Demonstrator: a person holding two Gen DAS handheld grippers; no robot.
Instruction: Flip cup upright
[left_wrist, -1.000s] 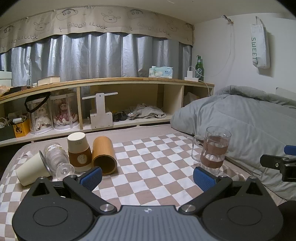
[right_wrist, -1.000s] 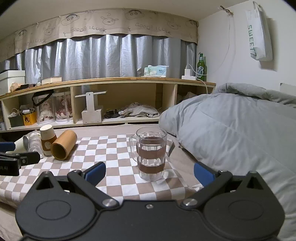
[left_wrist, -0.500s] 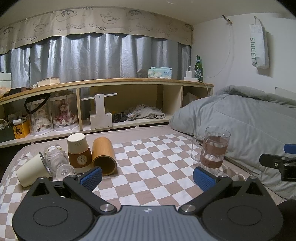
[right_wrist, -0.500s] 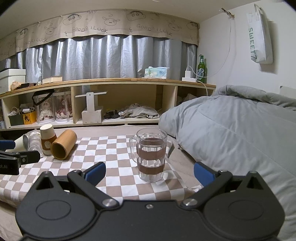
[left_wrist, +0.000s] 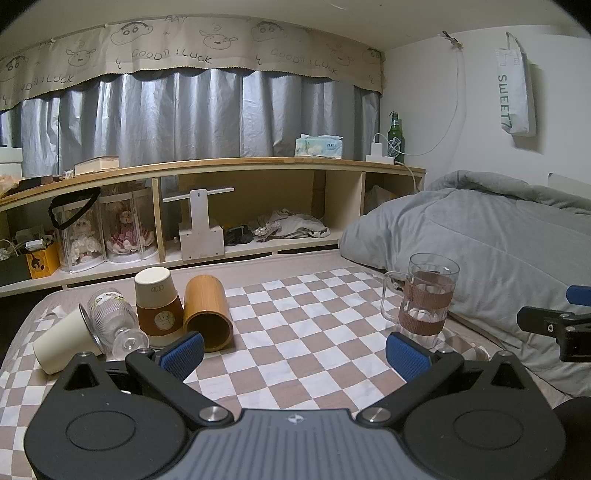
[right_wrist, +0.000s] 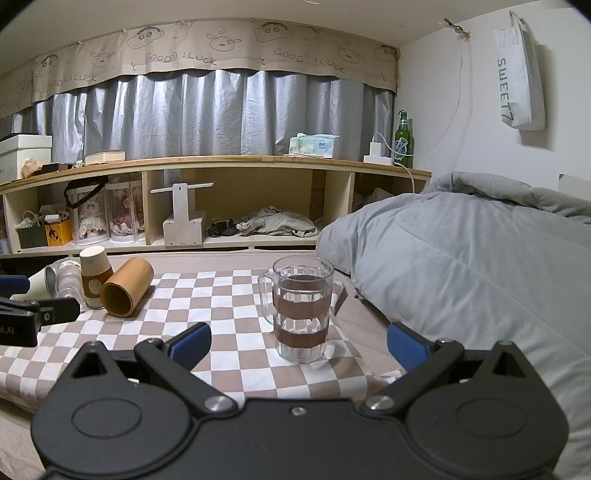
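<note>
On the checked cloth (left_wrist: 306, 332) a bamboo cup (left_wrist: 207, 314) lies on its side, mouth toward me. Beside it a paper cup (left_wrist: 157, 306) stands upside down, a ribbed glass (left_wrist: 110, 321) lies on its side, and a cream cup (left_wrist: 62, 343) lies on its side at the far left. A glass mug (right_wrist: 301, 306) with brown bands stands upright, also in the left wrist view (left_wrist: 424, 299). My left gripper (left_wrist: 293, 356) is open and empty, just short of the cups. My right gripper (right_wrist: 299, 343) is open and empty, with the mug just beyond its fingers.
A grey duvet (right_wrist: 461, 266) is heaped on the right, next to the mug. A wooden shelf (left_wrist: 221, 221) with dolls, a stand and clothes runs along the back. The cloth ends near the right gripper (right_wrist: 221, 380).
Both views have shifted only slightly. The objects have not moved and both grippers stay open.
</note>
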